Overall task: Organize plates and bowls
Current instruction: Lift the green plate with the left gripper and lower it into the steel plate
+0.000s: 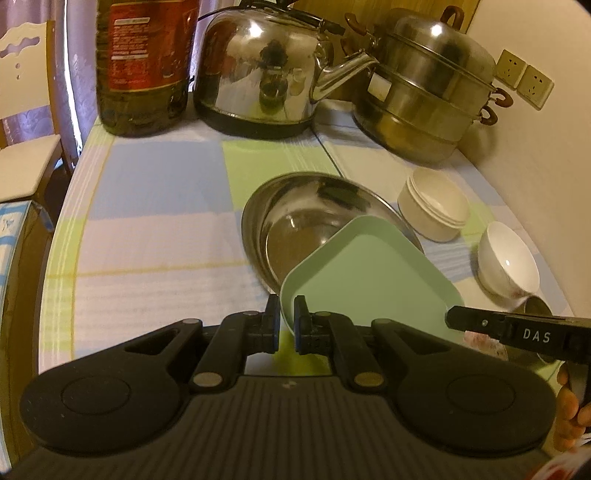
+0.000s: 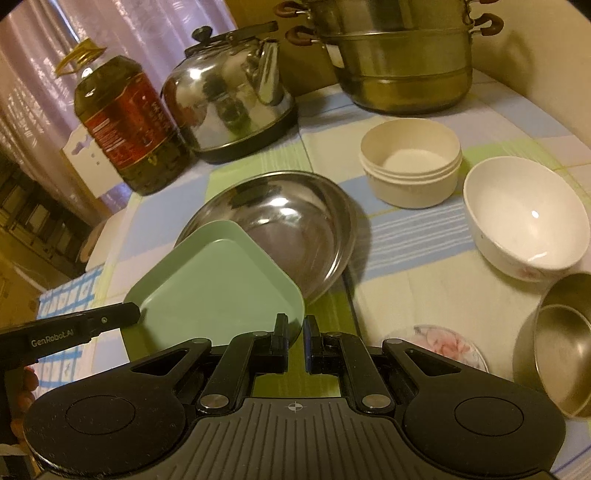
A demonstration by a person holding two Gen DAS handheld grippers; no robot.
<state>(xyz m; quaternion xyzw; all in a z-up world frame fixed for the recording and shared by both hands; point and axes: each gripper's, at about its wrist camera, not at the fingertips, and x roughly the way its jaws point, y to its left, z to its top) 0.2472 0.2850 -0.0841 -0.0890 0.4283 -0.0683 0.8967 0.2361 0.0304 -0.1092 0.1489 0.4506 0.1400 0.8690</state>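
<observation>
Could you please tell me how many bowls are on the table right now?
3, counting the stacked cream tubs as one: cream bowl near the steamer, white bowl right of it, steel bowl at the right edge. The wide steel dish under the green plate isn't counted.

Checked-cloth table (image 2: 406, 295) under steel basin (image 2: 295, 221)

A home kitchen or dining corner was shown. A table (image 1: 155, 229) was covered with a pastel checked cloth, and on it were stood a large bottle of cooking oil (image 2: 125, 122), a steel kettle (image 1: 258, 74) and a stacked steel steamer pot (image 1: 428, 92). Wall sockets (image 1: 524, 79) were seen behind the pot, with curtains (image 2: 155, 26) and a white wooden chair (image 1: 26, 110) beside the table.
</observation>
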